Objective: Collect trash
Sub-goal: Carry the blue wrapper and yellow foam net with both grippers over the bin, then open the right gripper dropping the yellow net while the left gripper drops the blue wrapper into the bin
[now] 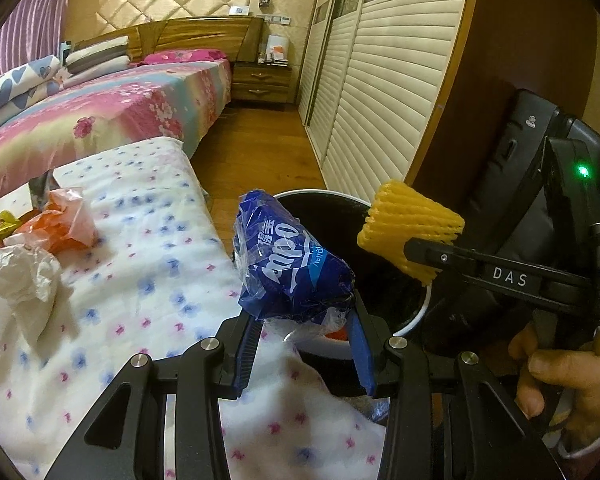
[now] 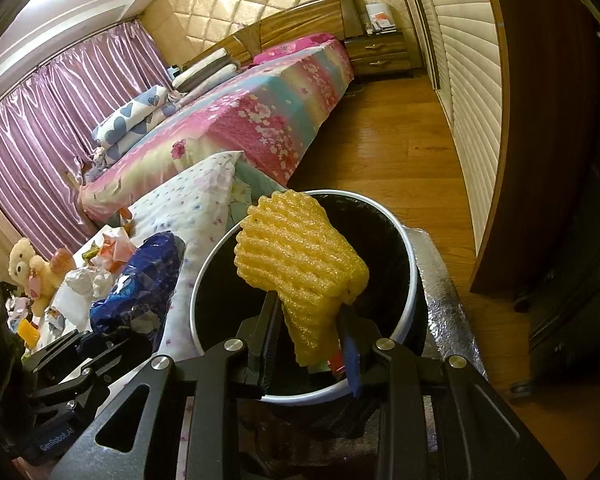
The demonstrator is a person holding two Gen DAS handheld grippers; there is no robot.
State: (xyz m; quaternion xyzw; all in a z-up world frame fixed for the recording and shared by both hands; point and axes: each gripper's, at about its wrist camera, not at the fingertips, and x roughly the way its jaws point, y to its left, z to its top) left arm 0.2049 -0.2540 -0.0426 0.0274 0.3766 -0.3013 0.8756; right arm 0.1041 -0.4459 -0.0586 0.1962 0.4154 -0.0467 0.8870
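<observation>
My left gripper [image 1: 300,320] is shut on a crumpled blue plastic wrapper [image 1: 292,268] and holds it at the near rim of the trash bin [image 1: 418,316], which has a white rim and a black liner. My right gripper [image 2: 308,332] is shut on a yellow foam fruit net [image 2: 304,256] and holds it above the bin's opening [image 2: 204,280]. The net also shows in the left wrist view [image 1: 408,228], and the blue wrapper shows in the right wrist view [image 2: 140,280] at the bin's left.
More trash lies on the white flowered cloth [image 1: 148,264]: an orange-pink bag [image 1: 64,220], white crumpled paper [image 1: 20,272], a yellow wrapper [image 1: 0,232]. A bed [image 2: 252,120], wood floor [image 2: 400,140] and slatted wardrobe doors [image 1: 380,92] surround. A teddy bear [image 2: 28,268] sits far left.
</observation>
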